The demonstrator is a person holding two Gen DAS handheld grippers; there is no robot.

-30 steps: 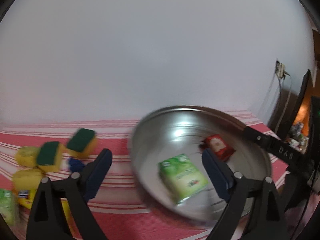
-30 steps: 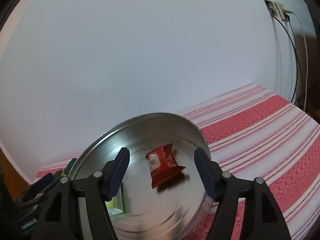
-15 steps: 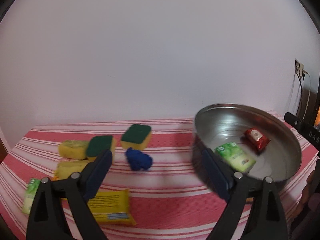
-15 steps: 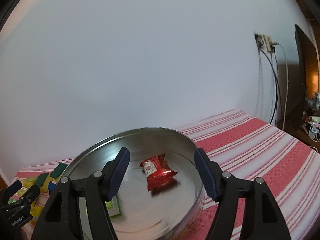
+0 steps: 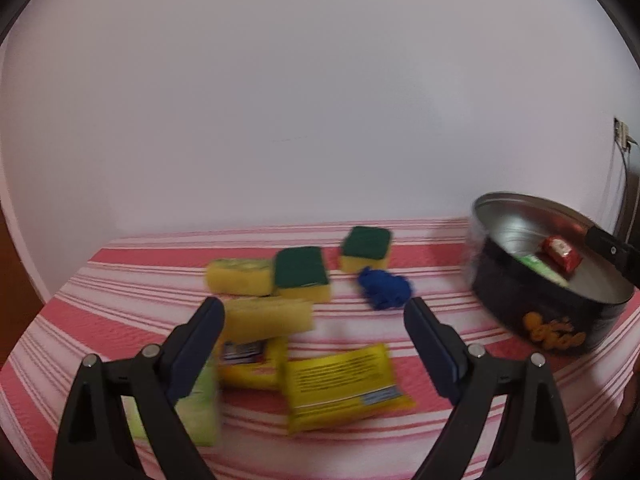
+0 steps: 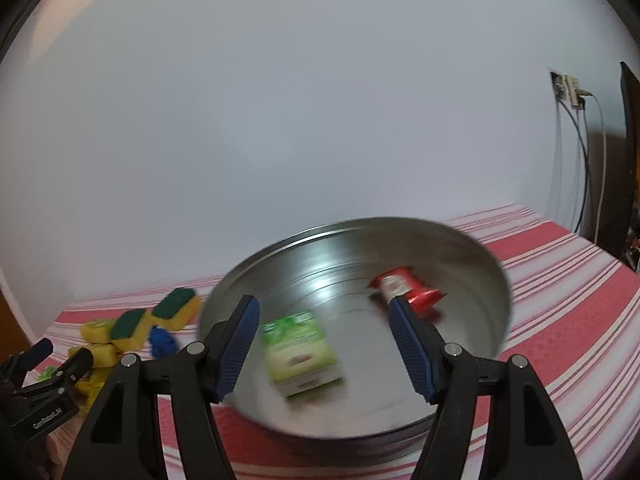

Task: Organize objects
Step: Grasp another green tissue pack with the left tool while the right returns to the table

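Jaws of both grippers gape empty: yellow packet (image 5: 344, 386) between left's, green box (image 6: 300, 350) between right's.

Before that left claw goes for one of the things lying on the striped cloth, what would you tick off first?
1. Left gripper open and holding nothing: ok, its jaws stand wide apart.
2. Right gripper free: ok, open over the metal tin.
3. Something within reach: ok, the yellow packet lies on the cloth between the left fingers.
4. Packet clear of neighbours: cannot tell, a second yellow pack lies close beside it and the picture is blurred.
5. Room in the tin: ok, only a green box and a red packet lie inside.
6. Sponges out of the way: ok, they lie farther back.
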